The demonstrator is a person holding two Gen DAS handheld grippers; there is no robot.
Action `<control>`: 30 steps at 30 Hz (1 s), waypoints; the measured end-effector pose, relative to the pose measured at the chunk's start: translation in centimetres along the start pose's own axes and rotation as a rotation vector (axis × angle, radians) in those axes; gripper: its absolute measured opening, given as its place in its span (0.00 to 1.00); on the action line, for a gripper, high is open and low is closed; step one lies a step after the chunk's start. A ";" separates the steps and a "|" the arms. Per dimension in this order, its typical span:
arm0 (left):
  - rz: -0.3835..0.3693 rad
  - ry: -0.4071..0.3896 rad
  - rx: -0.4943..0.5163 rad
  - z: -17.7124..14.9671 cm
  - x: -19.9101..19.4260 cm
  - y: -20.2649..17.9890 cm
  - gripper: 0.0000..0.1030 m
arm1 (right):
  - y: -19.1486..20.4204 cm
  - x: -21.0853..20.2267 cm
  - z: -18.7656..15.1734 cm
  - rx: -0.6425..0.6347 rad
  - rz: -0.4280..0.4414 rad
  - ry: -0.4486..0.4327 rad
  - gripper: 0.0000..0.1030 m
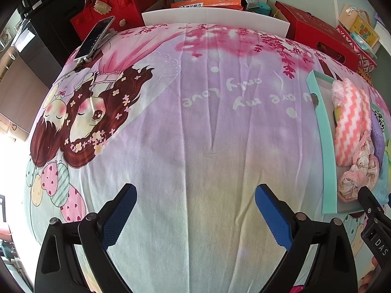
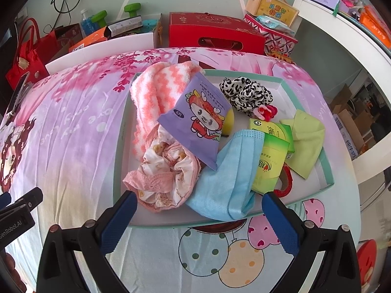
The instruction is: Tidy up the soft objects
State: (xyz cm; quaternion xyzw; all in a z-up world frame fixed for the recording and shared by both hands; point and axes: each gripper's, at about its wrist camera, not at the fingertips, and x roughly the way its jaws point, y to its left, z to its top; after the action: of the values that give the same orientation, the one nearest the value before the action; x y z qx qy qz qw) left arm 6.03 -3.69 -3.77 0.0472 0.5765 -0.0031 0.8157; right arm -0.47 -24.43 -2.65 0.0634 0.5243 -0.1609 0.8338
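Observation:
A shallow teal-rimmed tray (image 2: 327,168) lies on the bed, heaped with soft things: a pink-and-white zigzag towel (image 2: 156,90), a crumpled pink printed cloth (image 2: 166,171), a light blue cloth (image 2: 220,183), a purple wipes pack (image 2: 198,119), green tissue packs (image 2: 268,153), a lime cloth (image 2: 305,139) and a leopard-print scrunchie (image 2: 246,92). My right gripper (image 2: 196,217) is open at the tray's near edge, holding nothing. My left gripper (image 1: 195,212) is open over bare bedsheet. In the left wrist view the tray (image 1: 317,127) sits at the far right with the towel (image 1: 352,119).
A cartoon-print sheet (image 1: 195,122) covers the bed. A phone (image 1: 94,39) on a stand rests at its far left corner. Beyond the far edge stand a white board (image 1: 215,17), a red bag (image 1: 112,5), red boxes (image 2: 215,31) and green dumbbells (image 2: 132,8). A white shelf (image 2: 354,31) runs along the right.

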 end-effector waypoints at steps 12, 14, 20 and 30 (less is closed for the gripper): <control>-0.002 0.002 0.000 0.0 0.0 0.0 0.95 | 0.2 0.2 -0.1 -0.009 -0.002 0.004 1.00; -0.002 0.002 0.000 0.0 0.0 0.0 0.95 | 0.2 0.2 -0.2 -0.010 -0.002 0.004 1.00; 0.002 0.003 0.000 -0.1 0.0 -0.2 0.95 | 0.3 0.2 -0.1 -0.011 -0.003 0.007 1.00; -0.013 0.014 0.013 0.0 0.1 -0.3 0.95 | 0.3 0.3 -0.1 -0.012 -0.007 0.009 1.00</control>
State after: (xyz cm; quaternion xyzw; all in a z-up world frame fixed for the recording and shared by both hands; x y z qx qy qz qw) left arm 6.02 -4.01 -3.89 0.0486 0.5825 -0.0117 0.8113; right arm -0.33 -24.16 -2.96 0.0574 0.5294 -0.1603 0.8311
